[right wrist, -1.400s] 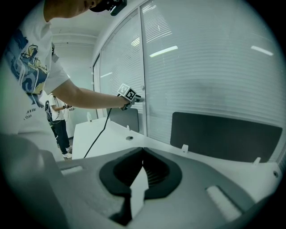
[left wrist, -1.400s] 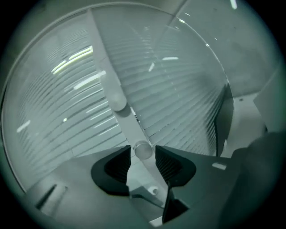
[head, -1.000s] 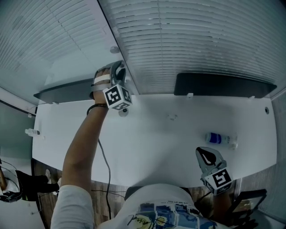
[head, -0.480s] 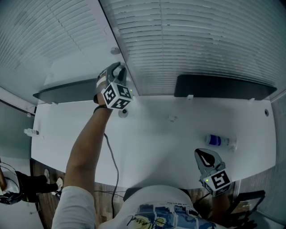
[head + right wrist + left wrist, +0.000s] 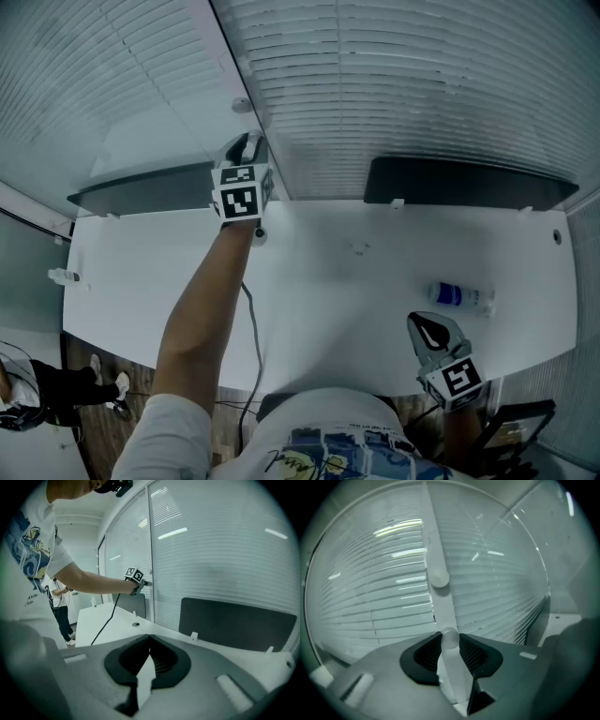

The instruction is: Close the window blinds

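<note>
Now left gripper (image 5: 247, 150), jaws just closed, clamps the white knob (image 5: 450, 637) on the mullion (image 5: 437, 545), likely to twist the blinds (image 5: 403, 84) shut, while right gripper (image 5: 150, 639) waits pinched shut, empty.

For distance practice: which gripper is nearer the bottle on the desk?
Right. The right gripper hangs by the bottle; the left gripper, far off at the window frame, has just closed on a knob.

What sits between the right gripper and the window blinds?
In the head view, a bottle lies on the white desk just ahead of the right gripper; beyond it a dark panel stands before the blinds.
</note>
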{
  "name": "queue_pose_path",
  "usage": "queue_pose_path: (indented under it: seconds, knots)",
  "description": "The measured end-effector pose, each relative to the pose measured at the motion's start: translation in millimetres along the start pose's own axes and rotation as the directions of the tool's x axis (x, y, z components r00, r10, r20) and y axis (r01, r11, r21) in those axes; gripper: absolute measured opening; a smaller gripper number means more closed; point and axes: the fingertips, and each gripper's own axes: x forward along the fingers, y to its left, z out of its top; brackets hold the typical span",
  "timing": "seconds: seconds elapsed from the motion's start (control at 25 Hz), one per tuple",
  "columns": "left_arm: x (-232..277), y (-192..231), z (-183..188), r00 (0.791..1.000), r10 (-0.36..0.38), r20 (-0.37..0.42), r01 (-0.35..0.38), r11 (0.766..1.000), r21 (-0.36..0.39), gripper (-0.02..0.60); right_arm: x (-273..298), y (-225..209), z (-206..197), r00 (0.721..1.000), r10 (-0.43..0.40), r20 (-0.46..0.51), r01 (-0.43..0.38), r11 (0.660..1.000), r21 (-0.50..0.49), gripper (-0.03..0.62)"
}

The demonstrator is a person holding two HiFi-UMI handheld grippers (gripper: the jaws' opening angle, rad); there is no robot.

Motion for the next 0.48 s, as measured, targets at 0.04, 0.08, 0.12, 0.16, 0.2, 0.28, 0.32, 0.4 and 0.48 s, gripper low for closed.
queue_pose_path:
  seconds: [0.04,0.08,0.12,0.16,0.2,0.28,0.32,0.4,0.48]
  knots:
    - [0.0,0.5,-0.3,1.000,-0.009,0.001,0.009,0.998,-0.066,0.126,-0.1,0.4,0.5,1.000,-0.001,0.000,0.001,1.000,0.003,0.003]
    - [0.0,0.7,-0.7,1.000,-0.020,0.002,0.020,0.991,-0.132,0.126,-0.2,0.6,0.8,1.000,-0.001,-0.001,0.001,1.000,0.006,0.003]
    - [0.1,1.0,-1.2,0.999,-0.032,0.004,0.032,0.980,-0.195,0.126,-0.3,0.2,0.3,1.000,-0.002,-0.001,0.002,1.000,0.005,0.003]
    - [0.3,1.7,-1.6,0.999,-0.043,0.008,0.044,0.966,-0.255,0.126,-0.3,-0.2,-0.6,1.000,-0.002,0.000,0.002,1.000,0.003,0.003]
    - [0.7,2.5,-2.0,0.998,-0.056,0.014,0.057,0.948,-0.313,0.126,-0.3,-0.3,-1.0,1.000,-0.001,0.000,0.001,1.000,0.002,0.003]
    - [2.5,3.1,-3.5,0.996,-0.088,0.033,0.093,0.899,-0.428,0.126,0.0,0.6,-0.2,1.000,0.002,-0.002,-0.002,1.000,0.000,0.003]
    - [3.5,2.9,-4.5,0.994,-0.105,0.044,0.113,0.868,-0.484,0.126,0.2,0.9,0.6,1.000,0.003,-0.002,-0.003,1.000,0.000,0.003]
    - [4.9,3.1,-6.0,0.989,-0.130,0.064,0.143,0.805,-0.576,0.127,0.1,1.1,1.9,1.000,0.002,0.001,-0.002,1.000,-0.001,0.003]
    - [5.5,3.7,-6.4,0.986,-0.146,0.077,0.162,0.772,-0.615,0.127,-0.9,2.4,1.3,1.000,0.002,-0.002,-0.002,1.000,-0.008,0.003]
